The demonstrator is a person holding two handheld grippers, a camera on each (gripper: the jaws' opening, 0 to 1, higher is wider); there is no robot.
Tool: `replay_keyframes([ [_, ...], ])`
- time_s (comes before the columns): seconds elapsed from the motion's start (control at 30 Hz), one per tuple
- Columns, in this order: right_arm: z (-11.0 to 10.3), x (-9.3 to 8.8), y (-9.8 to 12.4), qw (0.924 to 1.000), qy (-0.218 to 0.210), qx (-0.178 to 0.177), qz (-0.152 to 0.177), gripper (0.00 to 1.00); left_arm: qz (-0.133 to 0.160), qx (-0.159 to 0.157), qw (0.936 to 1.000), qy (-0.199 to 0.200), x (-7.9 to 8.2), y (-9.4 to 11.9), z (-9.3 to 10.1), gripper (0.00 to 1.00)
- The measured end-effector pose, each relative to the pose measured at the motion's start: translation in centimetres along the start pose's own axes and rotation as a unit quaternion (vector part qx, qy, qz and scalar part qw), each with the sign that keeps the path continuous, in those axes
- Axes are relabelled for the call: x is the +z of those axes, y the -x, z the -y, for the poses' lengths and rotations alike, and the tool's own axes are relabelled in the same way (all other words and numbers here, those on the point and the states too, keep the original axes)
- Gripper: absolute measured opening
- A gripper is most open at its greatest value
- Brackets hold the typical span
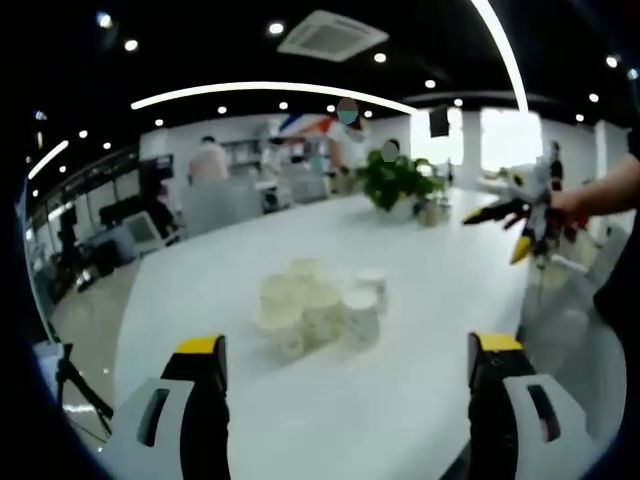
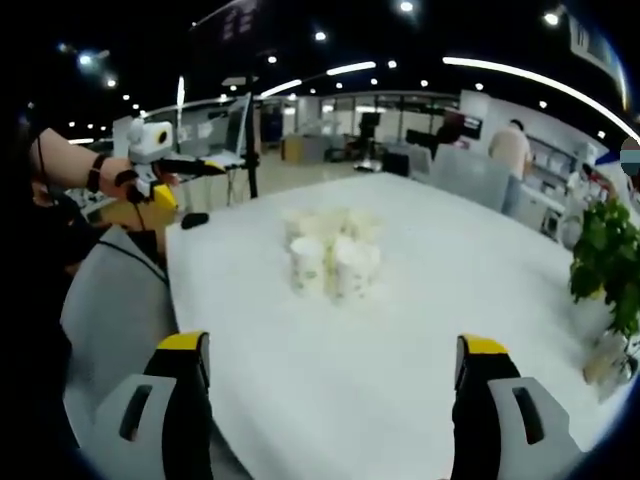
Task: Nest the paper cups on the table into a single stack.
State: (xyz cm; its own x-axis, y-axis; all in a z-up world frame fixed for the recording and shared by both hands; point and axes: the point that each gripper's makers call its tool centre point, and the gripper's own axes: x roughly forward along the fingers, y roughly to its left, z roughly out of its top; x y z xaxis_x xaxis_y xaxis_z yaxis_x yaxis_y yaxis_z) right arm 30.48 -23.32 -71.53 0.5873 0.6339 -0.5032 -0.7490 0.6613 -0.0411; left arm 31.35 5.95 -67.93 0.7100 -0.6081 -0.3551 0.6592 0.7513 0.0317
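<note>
Left tool [image 1: 345, 375] spread, empty | right tool [image 2: 330, 375] spread, empty | paper cups [image 1: 320, 310] clustered unstacked on counter [image 1: 400, 400] | nesting seemingly not begun

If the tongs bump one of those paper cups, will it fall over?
Probably. The paper cups look thin and empty, so likely light and easy to tip. They stand crowded together on the smooth white table, so one might slide or knock its neighbours. Squeezing hard would likely crumple it.

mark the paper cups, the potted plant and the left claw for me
paper cups [image 1: 322, 310]: left gripper view, side of a front cup in the cluster.
potted plant [image 1: 397, 180]: left gripper view, its leaves.
left claw [image 1: 347, 362]: left gripper view, midway between its yellow tips.
</note>
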Motion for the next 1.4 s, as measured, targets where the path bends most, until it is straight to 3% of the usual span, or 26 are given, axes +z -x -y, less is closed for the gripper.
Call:
replay_keyframes([
  [0.8,0.1,-0.3,0.7,0.9998,-0.004,-0.019,0.001,1.0,0.001,0.002,0.9999,0.016,-0.6,0.7,0.7,1.0],
  [1.4,-0.5,-0.2,0.3,0.9999,-0.005,-0.01,-0.001,1.0,0.007,0.007,0.9995,0.031,-0.7,1.4,0.6,1.0],
])
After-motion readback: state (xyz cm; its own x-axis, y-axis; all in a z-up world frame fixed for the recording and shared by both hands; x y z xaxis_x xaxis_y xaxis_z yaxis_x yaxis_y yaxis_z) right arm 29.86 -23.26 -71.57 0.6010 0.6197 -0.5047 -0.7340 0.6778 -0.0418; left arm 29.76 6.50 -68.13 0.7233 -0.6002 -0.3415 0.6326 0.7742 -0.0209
